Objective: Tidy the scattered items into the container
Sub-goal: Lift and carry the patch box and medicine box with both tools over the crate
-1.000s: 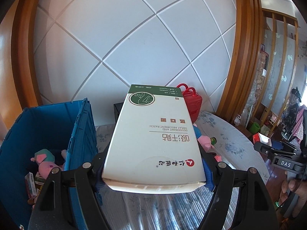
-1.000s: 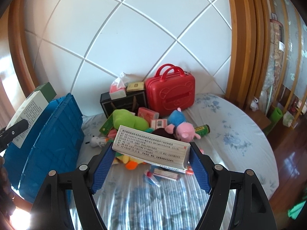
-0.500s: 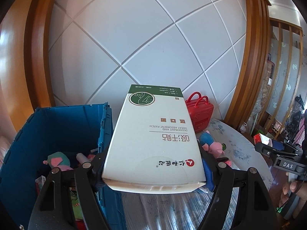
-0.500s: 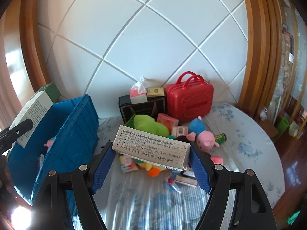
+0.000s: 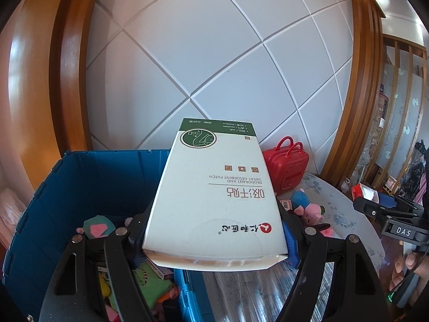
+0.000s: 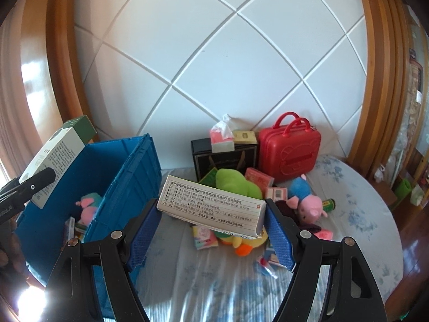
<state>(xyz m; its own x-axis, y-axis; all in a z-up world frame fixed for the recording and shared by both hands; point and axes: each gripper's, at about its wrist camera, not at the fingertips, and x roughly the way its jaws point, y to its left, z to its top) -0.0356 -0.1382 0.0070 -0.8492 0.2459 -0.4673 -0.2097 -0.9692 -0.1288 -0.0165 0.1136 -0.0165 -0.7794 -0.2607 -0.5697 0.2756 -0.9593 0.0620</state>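
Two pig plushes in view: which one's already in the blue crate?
The teal-and-pink pig plush, lying inside the blue crate. The blue-shirted pig plush lies on the bed beside the red case.

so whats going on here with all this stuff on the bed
A person is tidying with a handheld gripper in each hand. The left gripper is clamped on a white and green patch box, held above the blue crate, which already has soft toys and small boxes in it. The right gripper grips a flat white medicine box over the bedspread beside the crate. A red mini suitcase, plush toys and small packets are not yet put away.
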